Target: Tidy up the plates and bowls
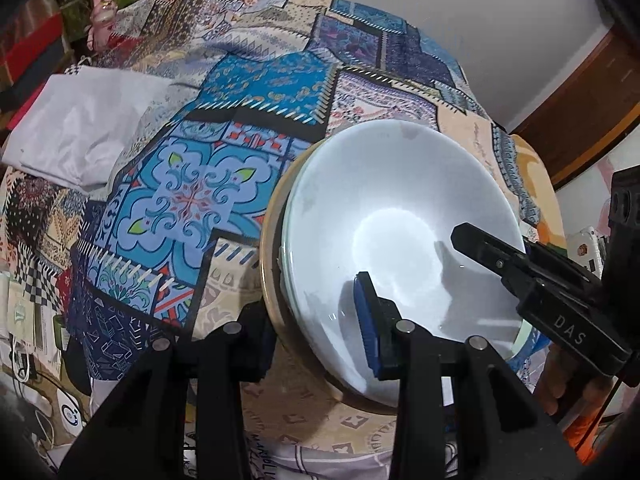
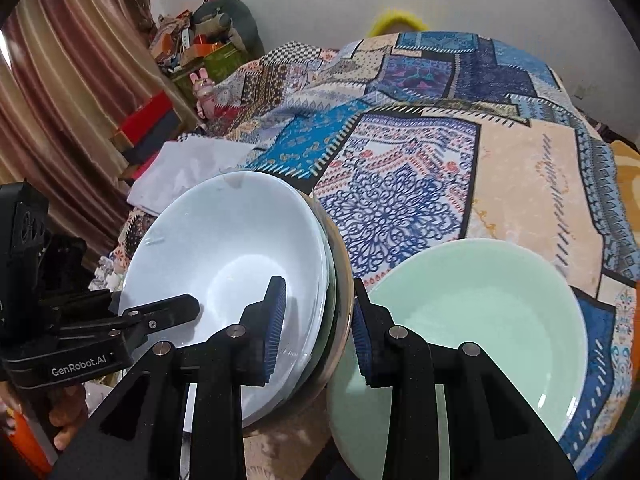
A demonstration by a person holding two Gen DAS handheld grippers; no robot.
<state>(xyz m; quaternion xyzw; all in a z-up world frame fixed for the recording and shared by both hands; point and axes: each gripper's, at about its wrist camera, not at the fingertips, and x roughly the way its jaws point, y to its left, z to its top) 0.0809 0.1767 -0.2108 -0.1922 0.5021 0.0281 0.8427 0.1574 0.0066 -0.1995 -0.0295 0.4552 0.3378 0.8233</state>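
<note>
I've got the stack of dishes (image 1: 396,240) clamped from both sides. On top is a shallow white bowl, round, glossy, catching a bright glare in its well. Under it sit thinner rims, and a beige, matte outer edge wraps the bottom of the pile. The stack is tipped, its open face turned toward my cameras, filling the lower right of the left wrist view and the lower left of the right wrist view.

My left claw (image 1: 316,328) is closed on the stack's near rim: one ribbed blue pad lies inside the white bowl, the other finger is behind the beige edge. My right claw (image 2: 318,328) bites the opposite rim the same way, blue pads either side of the layered edges.

Just beside the stack, low and right in the right wrist view, there's a pale green bowl (image 2: 500,312), smooth and round, sitting mouth-up on the bed (image 2: 520,184). Whether it touches the stack, I can't tell.

The bed wears a patchwork cover, blue, cream and black geometric prints. A white folded cloth (image 1: 80,128) lies on it, upper left of the left wrist view. Brown curtains (image 2: 60,100) hang at far left in the right wrist view.
</note>
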